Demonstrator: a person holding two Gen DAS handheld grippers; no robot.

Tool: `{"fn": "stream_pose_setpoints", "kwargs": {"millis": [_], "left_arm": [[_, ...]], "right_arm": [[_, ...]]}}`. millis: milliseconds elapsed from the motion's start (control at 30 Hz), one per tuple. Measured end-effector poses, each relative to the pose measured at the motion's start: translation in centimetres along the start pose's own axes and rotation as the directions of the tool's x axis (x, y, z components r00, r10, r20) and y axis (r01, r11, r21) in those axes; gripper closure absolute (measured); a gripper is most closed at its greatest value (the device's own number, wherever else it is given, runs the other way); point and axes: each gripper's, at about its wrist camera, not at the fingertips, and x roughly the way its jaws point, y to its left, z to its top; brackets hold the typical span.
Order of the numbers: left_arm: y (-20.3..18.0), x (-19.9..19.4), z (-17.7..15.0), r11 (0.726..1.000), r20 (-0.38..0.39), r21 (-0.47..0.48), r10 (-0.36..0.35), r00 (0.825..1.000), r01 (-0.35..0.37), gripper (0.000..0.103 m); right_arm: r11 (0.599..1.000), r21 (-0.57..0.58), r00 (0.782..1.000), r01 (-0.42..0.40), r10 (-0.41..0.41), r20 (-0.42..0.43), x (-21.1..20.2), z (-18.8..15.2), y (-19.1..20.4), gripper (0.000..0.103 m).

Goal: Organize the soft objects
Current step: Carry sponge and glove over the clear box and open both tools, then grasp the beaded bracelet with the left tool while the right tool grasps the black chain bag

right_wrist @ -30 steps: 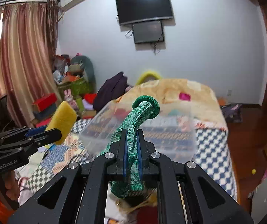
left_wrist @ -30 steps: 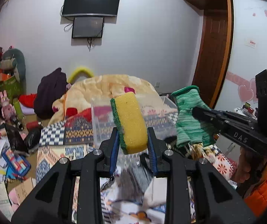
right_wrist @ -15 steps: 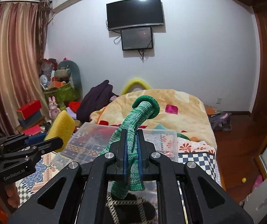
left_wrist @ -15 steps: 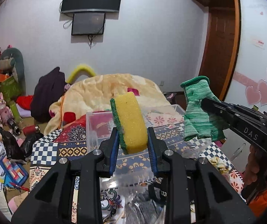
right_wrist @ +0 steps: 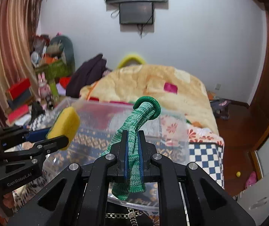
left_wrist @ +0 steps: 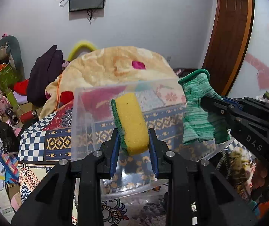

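My left gripper (left_wrist: 133, 143) is shut on a yellow sponge (left_wrist: 129, 122) with a green scouring side, held upright over the near rim of a clear plastic bin (left_wrist: 81, 124). The sponge also shows at the left of the right wrist view (right_wrist: 64, 125). My right gripper (right_wrist: 132, 145) is shut on a green knitted glove (right_wrist: 134, 143) whose cuff points up and away. In the left wrist view the glove (left_wrist: 198, 113) hangs at the right over the bin. The bin (right_wrist: 174, 131) looks empty inside.
The bin rests on a patterned patchwork cover (left_wrist: 36, 141) on the bed. A beige blanket (left_wrist: 115, 66) lies behind it. Toys, boxes and clutter (left_wrist: 1, 98) fill the left side. A wooden door (left_wrist: 228, 37) stands at the right.
Both grippers have moved forward and lowered toward the clear bin, which now looms larger and closer below the sponge and the glove. Both grips are unchanged.
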Motion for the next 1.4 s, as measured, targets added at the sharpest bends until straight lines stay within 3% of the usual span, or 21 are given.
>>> {"fn": "stream_pose_setpoints", "kwargs": {"millis": [200,333,600,700,767,1033,1233,1400], "left_arm": [[-0.5,0.6,-0.4,1.0,-0.012,0.016,0.009,1.0,-0.009,0.074],[-0.4,0.7,-0.3,1.0,-0.013,0.016,0.018,1.0,-0.018,0.062],[-0.7,-1.4,-0.2,1.0,0.037,0.015,0.023,0.999,-0.023,0.049],[-0.7,-2.8,-0.2,1.0,0.075,0.006,0.013,0.997,-0.013,0.043],[-0.7,-3.9,-0.3,1.0,0.104,-0.001,0.01,0.995,-0.01,0.036],[-0.4,-8.0,-1.0,0.999,0.189,0.009,0.047,0.981,-0.049,0.006],[0.2,-9.6,-2.8,0.997,0.192,0.026,0.067,0.979,-0.073,0.004],[0.9,-9.9,-5.2,0.995,0.152,0.033,0.086,0.985,-0.092,0.004]], "right_arm": [[1.0,-0.023,0.998,-0.014,0.013,-0.068,0.7,-0.3,-0.3,0.095],[0.999,-0.028,0.996,-0.02,0.017,-0.086,0.5,-0.2,-0.5,0.092],[0.999,-0.026,0.997,-0.032,0.03,-0.067,-0.5,-0.3,-0.7,0.065],[1.0,-0.017,0.999,-0.024,0.024,-0.029,-1.5,-0.2,-0.9,0.05],[1.0,-0.011,1.0,-0.02,0.02,-0.005,-2.0,0.0,-0.8,0.041],[0.999,0.026,0.994,-0.031,0.028,0.109,-5.4,0.2,-1.2,0.021],[0.998,0.013,0.99,-0.053,0.051,0.135,-7.0,-0.9,-0.9,0.019],[0.997,0.009,0.991,-0.071,0.07,0.112,-7.1,-2.6,-0.5,0.016]]}}
